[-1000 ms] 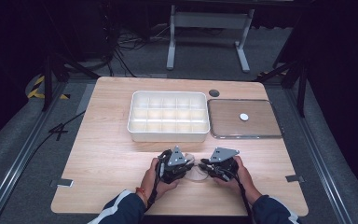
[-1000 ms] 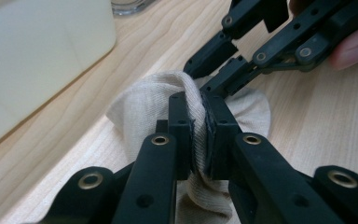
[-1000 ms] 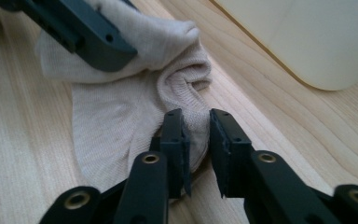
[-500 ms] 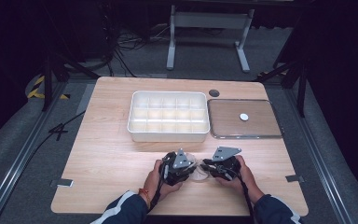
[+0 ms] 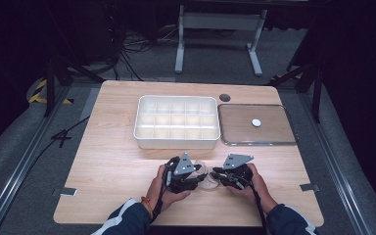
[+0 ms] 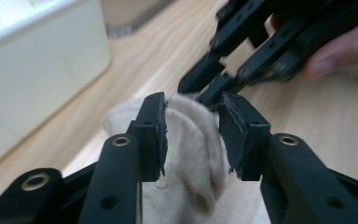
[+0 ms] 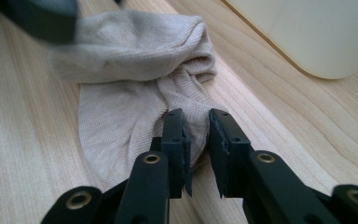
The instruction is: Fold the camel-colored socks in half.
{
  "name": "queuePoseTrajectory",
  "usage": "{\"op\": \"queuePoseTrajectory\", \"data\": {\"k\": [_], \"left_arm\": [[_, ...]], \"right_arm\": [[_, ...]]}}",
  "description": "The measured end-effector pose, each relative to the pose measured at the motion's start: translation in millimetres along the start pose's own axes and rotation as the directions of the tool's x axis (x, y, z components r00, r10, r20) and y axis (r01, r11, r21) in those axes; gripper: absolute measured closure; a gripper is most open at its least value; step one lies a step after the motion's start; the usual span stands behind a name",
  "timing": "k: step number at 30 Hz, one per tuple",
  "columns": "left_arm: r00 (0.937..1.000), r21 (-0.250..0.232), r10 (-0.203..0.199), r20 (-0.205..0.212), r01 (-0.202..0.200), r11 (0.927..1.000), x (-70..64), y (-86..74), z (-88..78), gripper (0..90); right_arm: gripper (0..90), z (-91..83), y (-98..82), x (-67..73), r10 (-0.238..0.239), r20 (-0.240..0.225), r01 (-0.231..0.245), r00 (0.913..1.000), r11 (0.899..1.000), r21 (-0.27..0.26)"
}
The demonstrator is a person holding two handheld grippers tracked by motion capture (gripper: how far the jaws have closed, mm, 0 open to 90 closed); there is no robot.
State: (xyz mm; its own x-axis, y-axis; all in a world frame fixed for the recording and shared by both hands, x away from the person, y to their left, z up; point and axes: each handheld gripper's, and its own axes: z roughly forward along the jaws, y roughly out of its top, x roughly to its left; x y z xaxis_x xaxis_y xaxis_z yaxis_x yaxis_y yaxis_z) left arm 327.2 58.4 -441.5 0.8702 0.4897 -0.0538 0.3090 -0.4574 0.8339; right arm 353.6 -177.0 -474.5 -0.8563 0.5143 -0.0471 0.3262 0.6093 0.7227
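Observation:
A beige sock (image 5: pixel 207 181) lies crumpled on the wooden table (image 5: pixel 112 171) near its front edge, between my two grippers. My left gripper (image 5: pixel 200 177) reaches in from the left; its jaws (image 6: pixel 192 135) pinch a raised fold of the sock (image 6: pixel 191 154). My right gripper (image 5: pixel 216 175) comes in from the right and its jaws stand almost together (image 7: pixel 196 140) on the sock's near edge (image 7: pixel 130 70). The right gripper's black fingers (image 6: pixel 200 77) touch the same fold from the far side. A hand holds each gripper.
A white box with several compartments (image 5: pixel 176 122) stands just behind the grippers. To its right lies a clear flat tray (image 5: pixel 240 129) holding a small white disc (image 5: pixel 256 122). A dark round cap (image 5: pixel 224 97) sits near the table's back edge.
My left gripper has edged right, toward the sock and the right gripper. The right gripper has hardly moved.

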Motion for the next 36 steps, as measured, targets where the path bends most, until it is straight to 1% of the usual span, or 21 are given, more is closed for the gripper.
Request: {"op": "queuePoseTrajectory", "data": {"k": [2, 3, 4, 6, 7, 9, 11, 12, 14, 16, 17, 19, 21, 22, 26, 27, 29, 30, 33, 35, 36], "left_arm": [[1.0, -0.032, -0.001, 0.006, 0.001, 0.9995, 2.7, 3.0, -12.2, 67.7], [1.0, -0.033, -0.002, 0.007, 0.003, 0.9994, 4.1, 3.6, -16.0, 71.0], [1.0, -0.019, 0.002, 0.003, -0.002, 0.9998, 5.5, 3.9, -18.2, 75.1], [1.0, 0.005, 0.001, -0.003, -0.001, 1.0, 7.5, 1.6, -17.1, 79.5], [0.9999, 0.02, -0.007, 0.01, 0.006, 0.9998, 8.6, -1.2, -14.2, 80.5], [0.9996, 0.062, 0.004, 0.027, -0.005, 0.998, 9.1, -5.5, -7.0, 82.5], [0.9994, 0.094, 0.016, 0.03, -0.018, 0.9954, 7.5, -9.6, 1.3, 82.7], [0.9994, 0.1, 0.012, 0.033, -0.015, 0.9949, 6.9, -11.1, 4.4, 82.8], [0.999, 0.12, 0.017, 0.041, -0.022, 0.9925, 4.9, -14.3, 11.7, 82.9], [0.9986, 0.131, 0.024, 0.047, -0.03, 0.991, 3.5, -16.5, 17.7, 82.7], [0.9989, 0.132, 0.015, 0.045, -0.021, 0.991, 1.7, -17.8, 20.8, 81.9], [0.999, 0.142, 0.016, 0.042, -0.022, 0.9896, -0.9, -19.8, 25.8, 81.8], [0.9988, 0.145, 0.027, 0.041, -0.032, 0.9889, -1.7, -21.3, 29.4, 81.4], [0.9991, 0.134, 0.018, 0.038, -0.023, 0.9908, -2.3, -22.0, 30.9, 81.4], [0.9995, 0.123, 0.01, 0.031, -0.014, 0.9923, -2.6, -24.4, 32.2, 81.5], [0.9994, 0.129, 0.021, 0.028, -0.025, 0.9914, -2.5, -24.1, 32.2, 81.5], [0.9994, 0.126, 0.018, 0.031, -0.022, 0.9918, -2.2, -24.3, 32.4, 81.5], [0.9994, 0.12, 0.009, 0.035, -0.013, 0.9926, -2.0, -24.5, 32.7, 81.5], [0.9994, 0.122, 0.012, 0.033, -0.016, 0.9924, -2.2, -24.4, 32.8, 81.4], [0.9994, 0.122, 0.012, 0.033, -0.016, 0.9924, -2.2, -24.4, 32.8, 81.4], [0.9993, 0.123, 0.01, 0.036, -0.015, 0.9922, -2.0, -24.2, 32.5, 80.9]], "right_arm": [[76.6, 0.1, 0.0, 0.0, 0.001, 0.0, -0.001, 1.0, 1.0, 0.0], [76.6, 0.1, 0.0, 0.0, 0.001, 0.0, -0.001, 1.0, 1.0, 0.0], [76.6, 0.1, 0.0, 0.0, 0.0, 0.0, 0.0, 1.0, 1.0, 0.001], [76.6, 0.1, 0.1, 0.0, -0.001, 0.0, 0.001, 1.0, 1.0, 0.001], [76.6, 0.1, 0.1, 0.1, -0.001, 0.0, 0.001, 1.0, 1.0, 0.001], [76.7, 0.1, 0.1, 0.3, 0.0, 0.0, 0.0, 1.0, 1.0, 0.002], [76.7, 0.1, 0.1, 0.4, 0.0, 0.001, 0.0, 1.0, 1.0, 0.002], [76.8, 0.1, 0.1, 0.4, -0.001, 0.001, 0.001, 1.0, 1.0, 0.002], [76.7, 0.2, 0.1, 0.5, -0.003, 0.001, 0.003, 1.0, 1.0, 0.002], [76.7, 0.2, 0.0, 0.5, -0.003, 0.001, 0.003, 1.0, 1.0, 0.001], [76.7, 0.3, -0.1, 0.5, -0.003, 0.001, 0.003, 1.0, 1.0, 0.001], [76.7, 0.3, 0.0, 0.5, -0.003, 0.001, 0.003, 1.0, 1.0, 0.001], [76.7, 0.2, 0.0, 0.7, -0.005, 0.001, 0.005, 1.0, 1.0, 0.003], [76.7, 0.2, 0.0, 0.7, -0.005, 0.001, 0.005, 1.0, 1.0, 0.002], [75.6, -0.1, 0.0, 0.2, 0.002, 0.002, -0.002, 1.0, 1.0, 0.0], [74.6, -0.9, 0.7, 0.4, 0.0, 0.006, 0.0, 1.0, 1.0, 0.001], [74.6, -5.1, 3.0, 1.5, -0.005, 0.006, 0.005, 1.0, 1.0, -0.021], [75.0, -7.8, 4.7, 2.5, -0.005, 0.007, 0.005, 1.0, 0.999, -0.039], [76.4, -13.6, 10.3, 8.6, -0.016, -0.006, 0.016, 0.9998, 0.995, -0.102], [76.6, -13.0, 11.7, 11.9, -0.024, -0.011, 0.022, 0.9997, 0.994, -0.104], [76.8, -10.9, 12.7, 16.0, -0.046, -0.019, 0.044, 0.9988, 0.994, -0.098]]}}
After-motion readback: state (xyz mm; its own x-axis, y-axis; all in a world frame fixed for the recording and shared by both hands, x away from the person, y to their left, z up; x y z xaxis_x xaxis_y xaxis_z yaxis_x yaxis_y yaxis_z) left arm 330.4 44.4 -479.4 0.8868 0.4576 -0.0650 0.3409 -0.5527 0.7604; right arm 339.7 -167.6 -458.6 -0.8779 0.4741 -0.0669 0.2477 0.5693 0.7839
